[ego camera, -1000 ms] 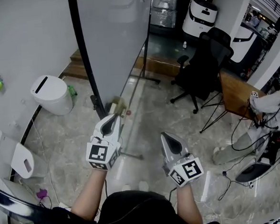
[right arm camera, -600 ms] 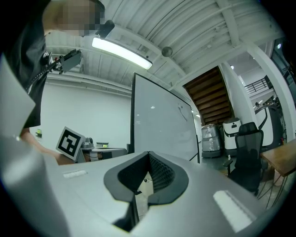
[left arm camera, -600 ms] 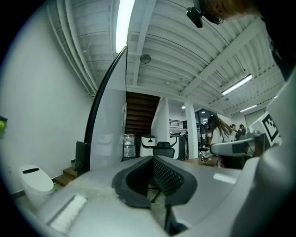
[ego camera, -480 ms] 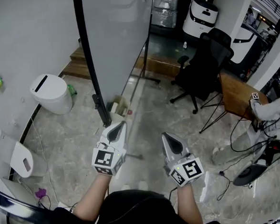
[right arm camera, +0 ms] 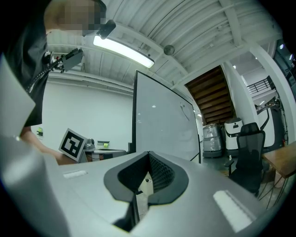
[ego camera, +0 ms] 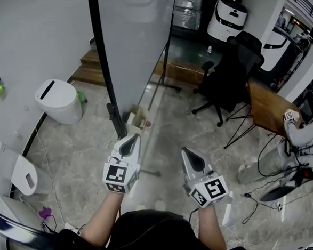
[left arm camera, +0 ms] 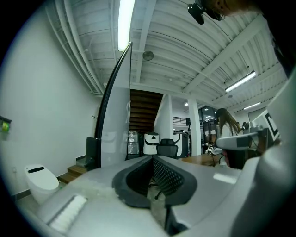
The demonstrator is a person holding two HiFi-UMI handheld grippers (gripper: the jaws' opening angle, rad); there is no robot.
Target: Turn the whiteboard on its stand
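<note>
**Board untouched by either gripper; turn not under way**

Whiteboard (ego camera: 137, 43) stands upright on its stand, seen nearly edge-on from the head view. Its black side rail (ego camera: 106, 72) faces the person.

Left gripper (ego camera: 132, 140) is clenched on nothing and sits low, just short of the rail's bottom end. Right gripper (ego camera: 185, 153) is also closed and empty, beside the left and well apart from the board. Neither touches board or stand.

Progress: no grip and no push contact, so judged as no turn in hand right now. Can't tell from these views whether the board already sits at its target angle; the steep view hides the pivot. If the turn is left to do, a gripper has to meet the rail or board face first.

Room:
- Left: the wall (ego camera: 27, 40) is close to the board, with a white bin (ego camera: 58, 102) on the floor near it. A swing that way looks tight.
- Right: the black chair (ego camera: 228, 74) and wooden desk (ego camera: 262, 103) are well apart from the board, so there is more room there.
- Floor: a stand foot bar (ego camera: 149, 173) runs below the grippers, and small items lie by the stand base (ego camera: 137, 118), too small to name.
- Behind: steps and stored gear lie past the far rail.
</note>
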